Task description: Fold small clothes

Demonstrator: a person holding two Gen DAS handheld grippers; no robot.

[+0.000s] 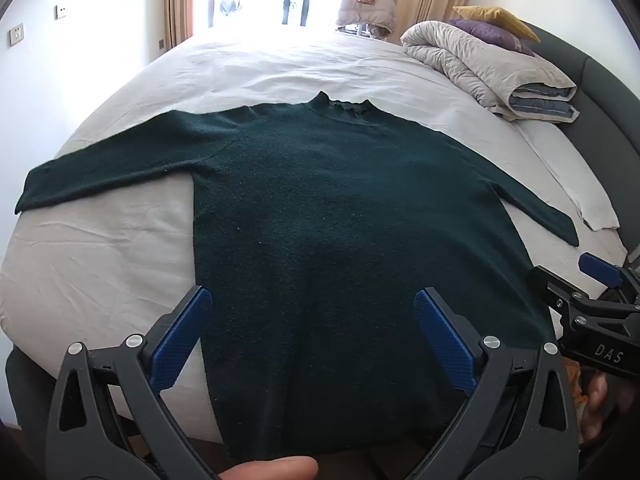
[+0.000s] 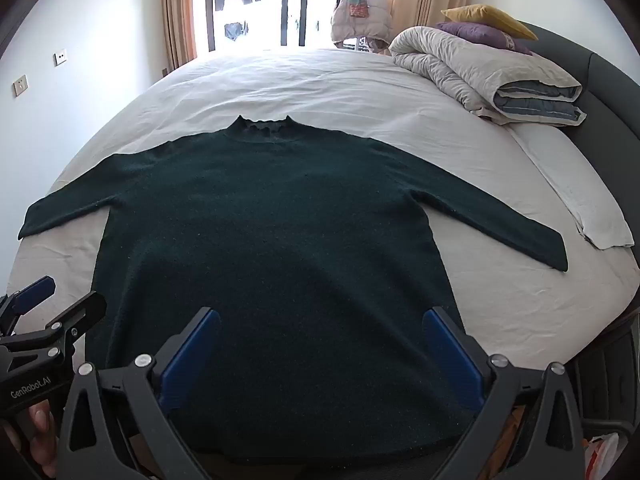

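Note:
A dark green long-sleeved sweater (image 1: 328,208) lies flat on the bed with its collar at the far side and both sleeves spread out; it also shows in the right wrist view (image 2: 272,224). My left gripper (image 1: 312,304) is open and empty above the sweater's lower left part near the hem. My right gripper (image 2: 320,324) is open and empty above the lower right part. Each gripper shows at the edge of the other's view: the right gripper (image 1: 576,284) and the left gripper (image 2: 60,296).
The bed (image 1: 120,256) has a wrinkled light sheet. A folded duvet (image 1: 492,68) with purple and yellow cushions (image 1: 496,20) lies at the far right by the dark headboard (image 1: 600,120). A window with curtains is beyond the bed. A wall is on the left.

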